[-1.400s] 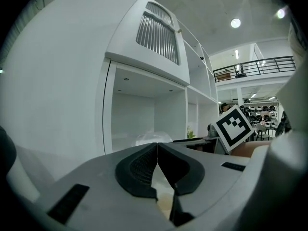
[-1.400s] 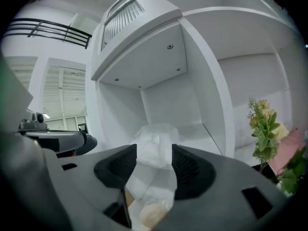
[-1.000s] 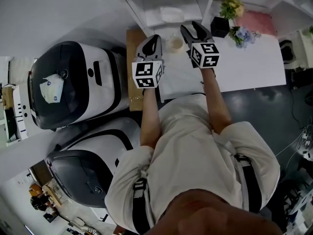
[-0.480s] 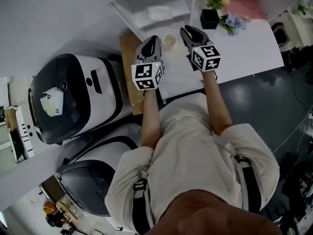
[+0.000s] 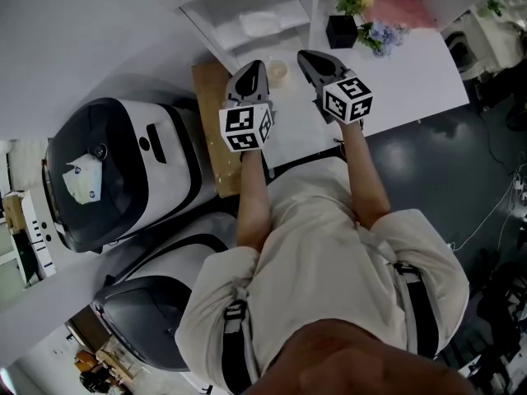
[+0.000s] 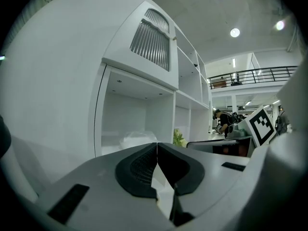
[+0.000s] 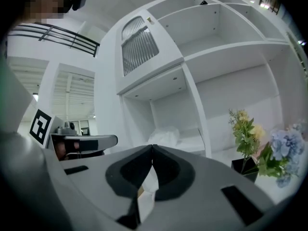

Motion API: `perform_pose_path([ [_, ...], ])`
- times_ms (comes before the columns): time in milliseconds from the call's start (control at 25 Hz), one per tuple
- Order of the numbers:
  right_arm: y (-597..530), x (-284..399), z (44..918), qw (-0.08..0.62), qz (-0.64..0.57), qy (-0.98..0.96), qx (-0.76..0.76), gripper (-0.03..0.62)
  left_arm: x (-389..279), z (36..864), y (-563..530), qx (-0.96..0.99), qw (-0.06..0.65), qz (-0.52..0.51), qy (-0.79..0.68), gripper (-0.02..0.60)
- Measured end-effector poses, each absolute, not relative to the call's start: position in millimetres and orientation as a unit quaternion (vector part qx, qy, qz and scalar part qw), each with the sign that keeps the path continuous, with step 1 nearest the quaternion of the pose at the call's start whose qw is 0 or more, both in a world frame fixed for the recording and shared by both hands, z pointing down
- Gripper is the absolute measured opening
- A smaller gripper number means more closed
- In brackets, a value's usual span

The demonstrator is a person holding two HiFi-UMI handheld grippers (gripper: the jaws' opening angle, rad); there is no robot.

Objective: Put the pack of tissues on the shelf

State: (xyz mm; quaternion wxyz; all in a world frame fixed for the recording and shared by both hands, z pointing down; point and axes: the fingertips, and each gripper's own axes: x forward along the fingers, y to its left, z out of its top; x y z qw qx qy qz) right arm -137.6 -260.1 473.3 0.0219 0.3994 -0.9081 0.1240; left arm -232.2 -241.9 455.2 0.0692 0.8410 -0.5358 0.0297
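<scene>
The pack of tissues (image 5: 259,25) is a pale, crinkled bundle lying in the lowest bay of the white shelf (image 5: 216,6). It also shows in the left gripper view (image 6: 137,139) and the right gripper view (image 7: 166,136). Both grippers hover over the white table (image 5: 403,81), short of the shelf and apart from the pack. My left gripper (image 5: 258,64) (image 6: 157,144) is shut and holds nothing. The jaws of my right gripper (image 5: 303,56) (image 7: 152,147) are closing; their tips meet with nothing between them.
A small cup (image 5: 277,71) stands on the table between the grippers. A black pot with yellow flowers (image 5: 342,30) and blue flowers (image 5: 380,33) sit to the right, a pink cloth (image 5: 399,11) behind them. A wooden board (image 5: 210,130) and white machines (image 5: 115,171) lie left.
The right gripper's jaws have gone from wide apart to closed. Both grippers have edged slightly toward the shelf, and the head view has shifted.
</scene>
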Motion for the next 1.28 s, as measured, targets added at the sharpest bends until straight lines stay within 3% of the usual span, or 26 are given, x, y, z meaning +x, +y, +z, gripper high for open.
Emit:
perform_pose_path([
  [1280, -259, -133, 470, 0.052, 0.099, -0.900, 0.421, 0.067, -249, 465, -238, 0.827, 0.088, 0.030, -0.555, 0.011],
])
